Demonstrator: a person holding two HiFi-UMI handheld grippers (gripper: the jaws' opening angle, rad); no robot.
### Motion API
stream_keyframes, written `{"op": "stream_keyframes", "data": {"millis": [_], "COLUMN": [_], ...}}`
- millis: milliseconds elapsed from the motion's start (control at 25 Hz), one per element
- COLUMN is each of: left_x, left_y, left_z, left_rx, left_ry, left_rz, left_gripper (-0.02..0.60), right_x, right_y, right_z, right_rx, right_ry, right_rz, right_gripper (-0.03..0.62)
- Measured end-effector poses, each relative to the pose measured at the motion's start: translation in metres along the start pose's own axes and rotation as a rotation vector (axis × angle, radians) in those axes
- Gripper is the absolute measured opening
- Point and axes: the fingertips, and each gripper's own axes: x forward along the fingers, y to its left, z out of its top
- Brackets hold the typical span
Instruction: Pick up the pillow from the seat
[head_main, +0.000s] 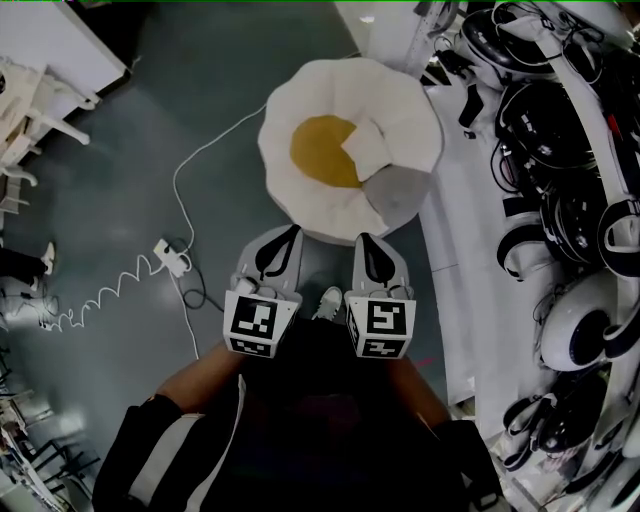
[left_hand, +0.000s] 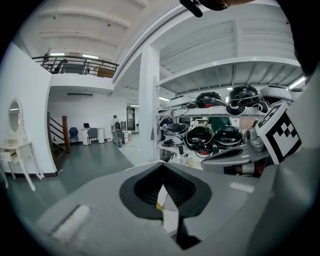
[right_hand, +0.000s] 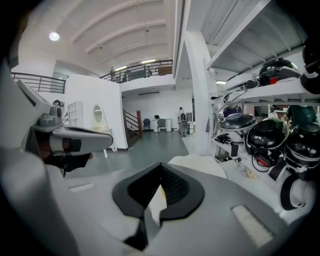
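Left gripper (head_main: 283, 240) (left_hand: 162, 172) and right gripper (head_main: 368, 245) (right_hand: 160, 172), both grey plastic with ribbed black pads, have their jaws closed together on nothing and hover side by side just off the near edge of the round, scalloped white soft seat (head_main: 300, 100). The white-and-grey soft pillow (head_main: 375, 150) lies on the seat's right part, one corner over its mustard-yellow round centre (head_main: 320, 155). Only the head view shows the white coiled cable (head_main: 120, 285) on the floor. The gripper views mostly hide the seat but show the glossy black helmets (right_hand: 265, 135) on the shelves side-on.
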Motion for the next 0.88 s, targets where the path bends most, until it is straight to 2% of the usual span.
{"op": "stream_keyframes", "data": {"millis": [320, 880], "left_x": [0.026, 0.134], "left_y": [0.02, 0.08], "left_z": [-0.005, -0.004], "left_rx": [-0.033, -0.026], "left_ry": [0.004, 0.04], "left_rz": [-0.029, -0.167], "left_gripper": [0.002, 0.0], "right_x": [0.028, 0.134], "right_y": [-0.003, -0.028], "right_z": [0.001, 0.014], "right_rx": [0.001, 0.032], "right_ry": [0.034, 0.122], "right_rz": [-0.017, -0.113], "right_gripper": [0.002, 0.002]}}
